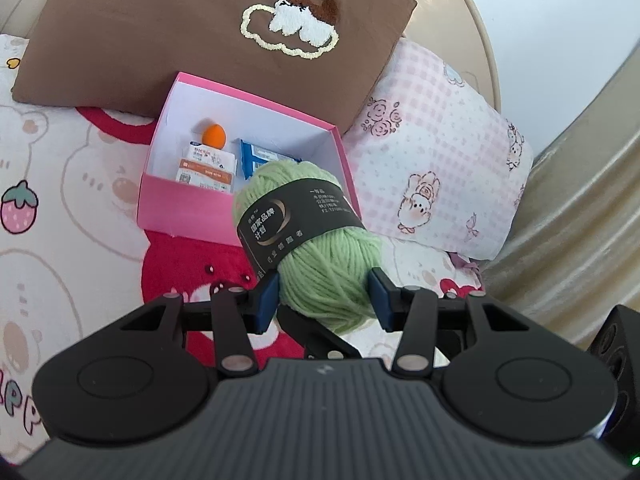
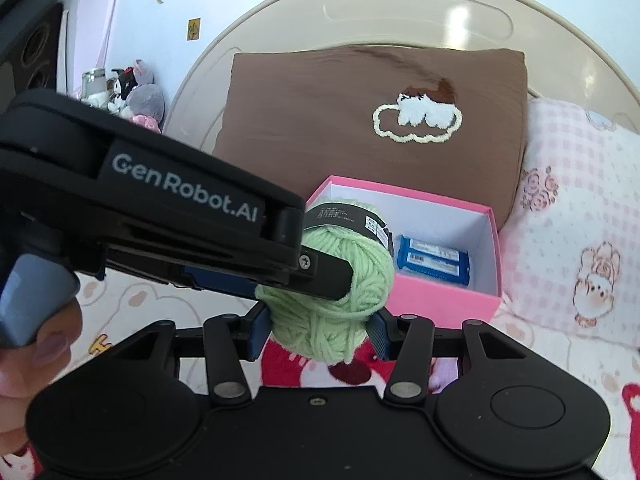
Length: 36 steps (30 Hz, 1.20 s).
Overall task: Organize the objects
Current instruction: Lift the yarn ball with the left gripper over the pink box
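Both the left claw (image 1: 324, 300) and right claw (image 2: 318, 330) clamp a green yarn ball (image 1: 320, 240) above the bed (image 1: 60, 184). The pink box (image 1: 192, 208) at 12 o'clock already holds packets (image 1: 206, 168) and an orange ball (image 1: 214, 136); the yarn is not yet in.

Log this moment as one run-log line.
phase: carry to box | held: green yarn ball | left gripper: shut on yarn | right gripper: shut on yarn | target: pink box, holds packets

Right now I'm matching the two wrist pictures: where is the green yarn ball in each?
Left wrist view: green yarn ball at lower centre, in front of the pink box.
Right wrist view: lower centre, partly behind the left hand-held gripper.
Shared landmark: brown pillow.
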Each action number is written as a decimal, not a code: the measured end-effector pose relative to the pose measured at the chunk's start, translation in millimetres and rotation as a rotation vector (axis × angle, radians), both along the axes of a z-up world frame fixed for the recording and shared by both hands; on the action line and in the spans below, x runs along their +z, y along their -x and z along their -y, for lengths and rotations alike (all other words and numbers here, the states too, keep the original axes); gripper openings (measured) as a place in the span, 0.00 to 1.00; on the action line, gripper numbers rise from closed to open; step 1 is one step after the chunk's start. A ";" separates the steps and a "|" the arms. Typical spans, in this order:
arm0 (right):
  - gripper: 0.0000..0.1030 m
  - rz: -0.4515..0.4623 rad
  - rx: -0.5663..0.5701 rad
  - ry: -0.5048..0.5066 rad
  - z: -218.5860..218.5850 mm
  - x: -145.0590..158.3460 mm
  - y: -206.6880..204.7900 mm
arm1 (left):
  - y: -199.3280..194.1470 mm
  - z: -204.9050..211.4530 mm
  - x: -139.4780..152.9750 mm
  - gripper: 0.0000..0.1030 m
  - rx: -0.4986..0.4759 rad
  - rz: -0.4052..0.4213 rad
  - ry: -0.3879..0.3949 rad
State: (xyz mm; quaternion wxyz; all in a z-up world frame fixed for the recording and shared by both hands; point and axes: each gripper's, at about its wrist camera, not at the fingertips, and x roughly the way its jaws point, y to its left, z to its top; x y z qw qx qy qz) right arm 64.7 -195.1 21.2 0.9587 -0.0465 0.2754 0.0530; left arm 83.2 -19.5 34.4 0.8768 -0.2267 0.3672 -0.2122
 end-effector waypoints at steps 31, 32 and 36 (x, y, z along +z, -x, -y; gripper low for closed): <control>0.53 0.028 -0.076 0.108 50.4 4.9 -66.5 | -110.9 43.6 9.4 0.44 -0.136 -0.012 -0.029; 0.53 0.024 -0.069 0.094 54.6 3.0 -71.5 | -115.7 45.2 8.7 0.44 -0.125 -0.021 -0.032; 0.53 0.018 -0.073 0.020 69.7 -9.4 -82.3 | -128.7 49.7 -2.4 0.44 -0.079 -0.063 -0.013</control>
